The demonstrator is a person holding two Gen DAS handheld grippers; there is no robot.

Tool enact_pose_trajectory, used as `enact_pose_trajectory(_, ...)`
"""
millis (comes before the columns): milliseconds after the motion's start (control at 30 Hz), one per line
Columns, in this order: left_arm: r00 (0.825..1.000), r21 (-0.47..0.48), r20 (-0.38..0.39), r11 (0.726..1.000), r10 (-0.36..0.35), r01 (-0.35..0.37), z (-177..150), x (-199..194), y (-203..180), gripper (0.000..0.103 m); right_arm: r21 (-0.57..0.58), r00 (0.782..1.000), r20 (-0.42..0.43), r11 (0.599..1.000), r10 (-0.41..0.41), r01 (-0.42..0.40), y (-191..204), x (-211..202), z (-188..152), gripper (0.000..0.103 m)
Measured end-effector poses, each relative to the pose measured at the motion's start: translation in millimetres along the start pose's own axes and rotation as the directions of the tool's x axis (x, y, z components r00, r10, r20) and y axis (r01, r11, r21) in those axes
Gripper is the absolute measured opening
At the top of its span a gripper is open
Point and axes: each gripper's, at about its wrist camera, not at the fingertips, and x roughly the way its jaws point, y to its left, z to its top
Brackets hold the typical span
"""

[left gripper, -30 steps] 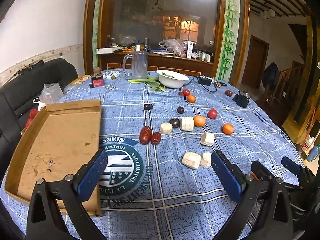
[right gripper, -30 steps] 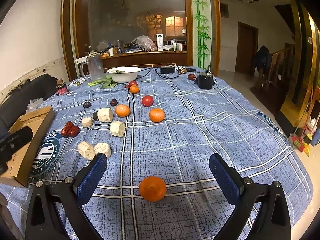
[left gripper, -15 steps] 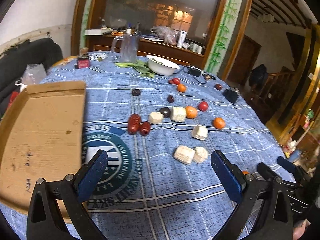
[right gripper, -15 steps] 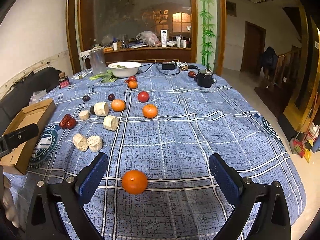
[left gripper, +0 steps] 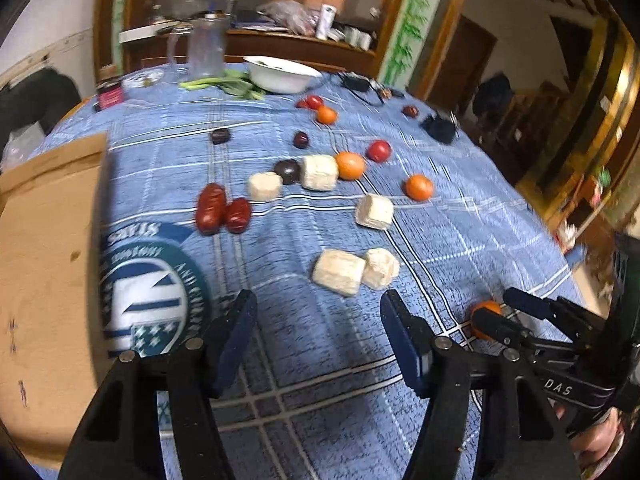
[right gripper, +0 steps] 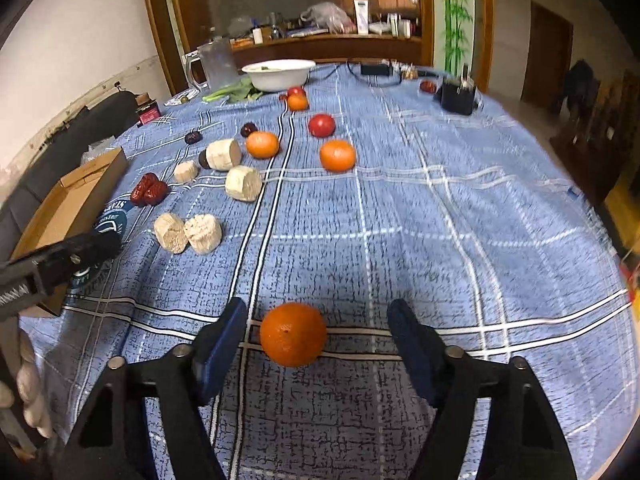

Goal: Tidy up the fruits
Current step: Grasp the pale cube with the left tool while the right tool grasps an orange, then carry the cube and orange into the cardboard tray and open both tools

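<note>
An orange (right gripper: 293,334) lies on the blue checked tablecloth between the blue pads of my right gripper (right gripper: 316,332), which is open around it without touching. It shows partly behind the right gripper in the left wrist view (left gripper: 483,312). My left gripper (left gripper: 316,320) is open and empty, low over the cloth, just short of two pale cut chunks (left gripper: 354,272). Further off lie red dates (left gripper: 222,210), more pale chunks (left gripper: 374,211), oranges (left gripper: 419,187), red fruits (left gripper: 379,150) and dark fruits (left gripper: 286,170). A shallow cardboard tray (left gripper: 44,248) lies at the left.
At the table's far side stand a white bowl (left gripper: 282,73), green vegetables (left gripper: 224,82), a glass jug (left gripper: 204,46), a small red box (left gripper: 109,94) and a black charger with cable (left gripper: 440,128). A black chair (right gripper: 96,116) is to the left. The table edge drops off at the right.
Both grippers have moved forward and down toward the table and their jaws have narrowed. The orange now sits between the right gripper's pads; the pale chunks are closer to the left gripper.
</note>
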Motion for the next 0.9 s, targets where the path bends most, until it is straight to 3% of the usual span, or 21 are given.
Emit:
enact_pose_trajectory(300, 0.992, 0.074, -0.113, 0.996, -0.05, 0.058, 17.0, 41.1, -10.0, 0.063, -0.001, 0.998, -0.019, 0.998, 0.055, -0.055, -3.2, 3.8, -0.6, 0.063)
enact_pose_trajectory(367, 0.989, 0.063, -0.132, 0.995, -0.072, 0.081, 16.7, 47.7, -7.9, 0.057, -0.014, 0.998, -0.022, 0.999, 0.051, -0.052, -0.7, 5.0, -0.3, 0.058)
enact_pose_trajectory(400, 0.99, 0.065, -0.122, 0.994, -0.075, 0.083, 17.2, 47.6, -7.6, 0.053, -0.023, 0.999, -0.026, 0.999, 0.047, -0.048, 1.1, 5.7, -0.8, 0.055)
enact_pose_trajectory(467, 0.989, 0.059, -0.118, 0.994, -0.087, 0.094, 17.5, 46.9, -5.9, 0.03, -0.036, 0.999, -0.025, 0.998, 0.044, -0.045, 3.9, 5.6, -1.7, 0.047)
enact_pose_trajectory(533, 0.991, 0.053, -0.108, 0.994, -0.084, 0.09, 17.0, 46.1, -3.5, 0.03, -0.043, 0.998, -0.025, 0.997, 0.065, -0.066, 7.6, 4.1, -2.4, 0.036)
enact_pose_trajectory(700, 0.993, 0.016, -0.067, 0.995, -0.094, 0.096, 13.6, 34.9, 4.6, 0.03, -0.068, 0.999, -0.02, 0.997, 0.037, -0.039, 18.0, -0.8, -4.5, 0.036)
enact_pose_trajectory(900, 0.996, -0.03, 0.032, 0.996, -0.086, 0.087, 6.8, -9.0, 24.6, 0.03, -0.095, 0.998, 0.012, 0.994, 0.06, -0.058, 37.7, -18.1, 0.8, 0.036)
